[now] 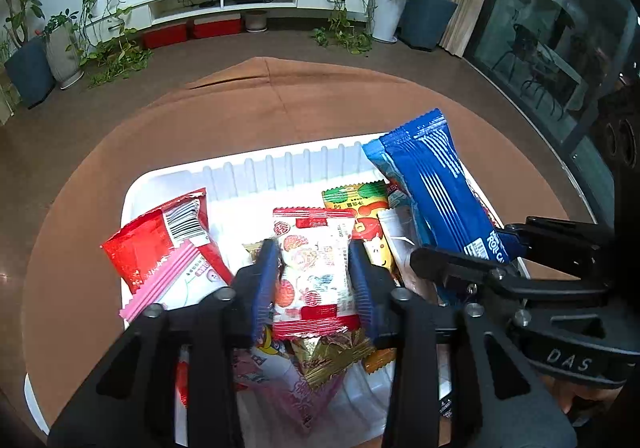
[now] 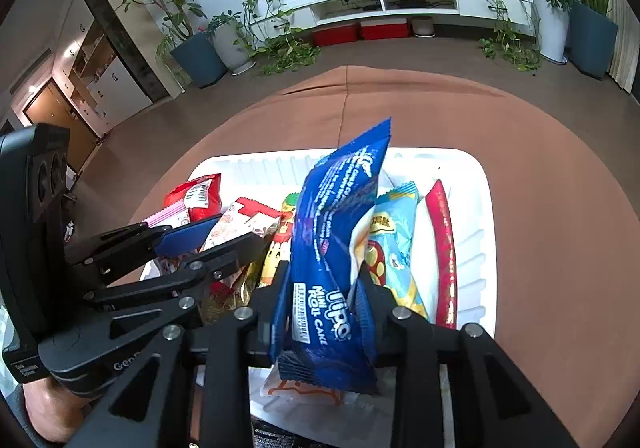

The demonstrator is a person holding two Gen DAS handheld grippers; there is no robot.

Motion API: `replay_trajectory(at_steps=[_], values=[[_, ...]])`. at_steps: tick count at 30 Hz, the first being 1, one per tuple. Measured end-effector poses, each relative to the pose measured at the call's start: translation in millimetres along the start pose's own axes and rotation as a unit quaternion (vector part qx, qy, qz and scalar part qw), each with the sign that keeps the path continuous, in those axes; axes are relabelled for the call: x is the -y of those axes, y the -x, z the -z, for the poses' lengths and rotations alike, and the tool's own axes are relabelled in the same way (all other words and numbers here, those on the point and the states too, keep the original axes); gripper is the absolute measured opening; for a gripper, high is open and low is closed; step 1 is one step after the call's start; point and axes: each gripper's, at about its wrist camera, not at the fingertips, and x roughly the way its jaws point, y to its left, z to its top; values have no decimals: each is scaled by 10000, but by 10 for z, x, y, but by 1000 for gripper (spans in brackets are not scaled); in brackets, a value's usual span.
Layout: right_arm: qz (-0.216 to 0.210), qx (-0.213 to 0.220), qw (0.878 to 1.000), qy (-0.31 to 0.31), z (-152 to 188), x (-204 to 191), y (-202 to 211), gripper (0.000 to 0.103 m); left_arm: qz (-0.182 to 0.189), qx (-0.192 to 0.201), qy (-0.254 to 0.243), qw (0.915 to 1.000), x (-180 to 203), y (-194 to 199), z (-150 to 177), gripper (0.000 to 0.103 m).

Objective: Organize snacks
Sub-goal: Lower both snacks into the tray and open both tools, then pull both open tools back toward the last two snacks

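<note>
A white ribbed tray (image 1: 256, 175) (image 2: 472, 248) holds a pile of snack packets. My left gripper (image 1: 312, 248) (image 2: 236, 234) hangs low over the pile. A flat white-and-red snack packet (image 1: 316, 272) lies between its blue pads, which flank the packet's edges without visibly squeezing it. My right gripper (image 2: 324, 272) (image 1: 480, 244) is closed on the lower end of a blue mini roll cake packet (image 2: 340, 207) (image 1: 436, 183). That packet stands tilted up out of the tray's right half, with its top in the air.
In the tray lie a red packet (image 1: 148, 248), a pink-edged packet (image 1: 168, 280), a gold wrapper (image 1: 332, 352), a light blue packet (image 2: 396, 240) and a long red stick (image 2: 444, 248). The tray sits on a brown-covered round table (image 1: 280, 111). Potted plants and a TV cabinet stand beyond.
</note>
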Motion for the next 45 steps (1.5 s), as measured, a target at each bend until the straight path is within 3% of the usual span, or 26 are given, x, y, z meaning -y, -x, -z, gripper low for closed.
replay_trajectory(at_steps=[2,12,19,26,34,39,45], values=[[8,22,10000,-13,5,-3,17,40,-52,25,50,10000,-57,76,62,49],[76,360,9993,74,52,-40,284,59,-248,308,122,9991,-118,411,88,68],[22,893,9960,-69,146,-61,695,77,-630,720,104,9954,-60,925,281,102],[56,1577,9873,165,428,-244,1227,93,-1097,991,-4,9890,152,1440,460,103],[-131,1819,9823,432,766,-448,1580,100,-1658,1107,155,9798,326,1995,828,103],[-263,1811,9831,49,1031,-378,1718,103,-1786,1126,255,9771,352,2194,1146,103],[204,1954,9802,244,1362,-402,1808,103,-1553,894,651,9817,259,2187,1554,103]])
